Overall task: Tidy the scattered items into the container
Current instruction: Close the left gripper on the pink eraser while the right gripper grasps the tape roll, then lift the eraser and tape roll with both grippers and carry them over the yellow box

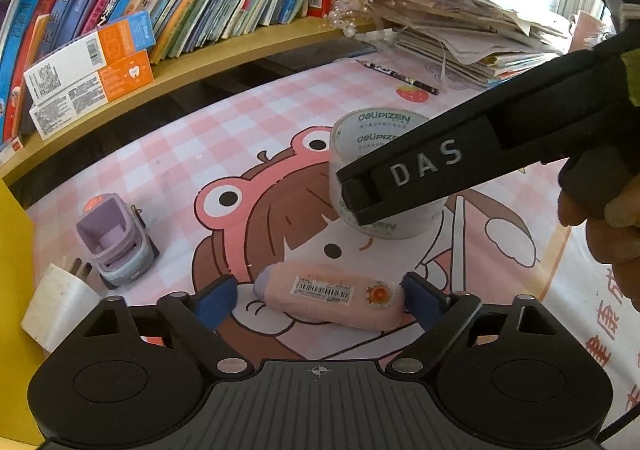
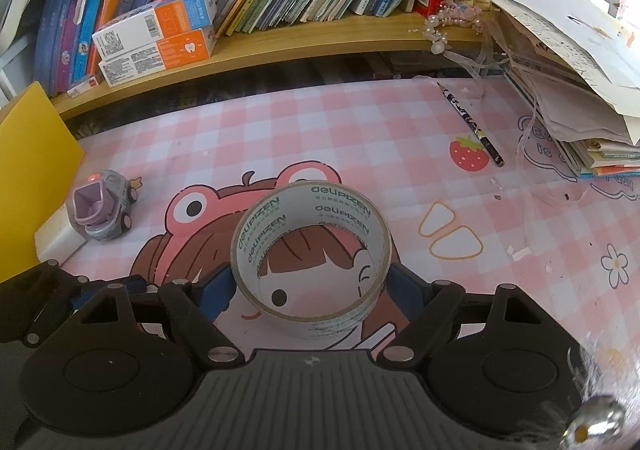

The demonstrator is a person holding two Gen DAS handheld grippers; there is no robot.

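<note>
**Two grippers, each straddling its own item on the desk mat**

Two pickups look staged at once. Far left, a yellow container [image 1: 12, 290] stands at the mat's edge, beside a white plug [image 1: 56, 310] and a lilac plastic toy car [image 1: 114, 240]. The left gripper [image 1: 320, 300] brackets a smooth pink capsule-shaped case [image 1: 332, 296], pads beside its ends; whether they press, I cannot tell. The right gripper [image 2: 310, 290] flanks a glossy tape roll [image 2: 312, 254] lying flat, pads apparently touching its sides.

On the desk [image 2: 360, 121], the tape roll [image 2: 310, 258] lies centre, the toy car [image 2: 105, 209] far to its left, the pencil [image 2: 472, 123] behind it to the right, near the paper stack [image 2: 568, 61].
</note>
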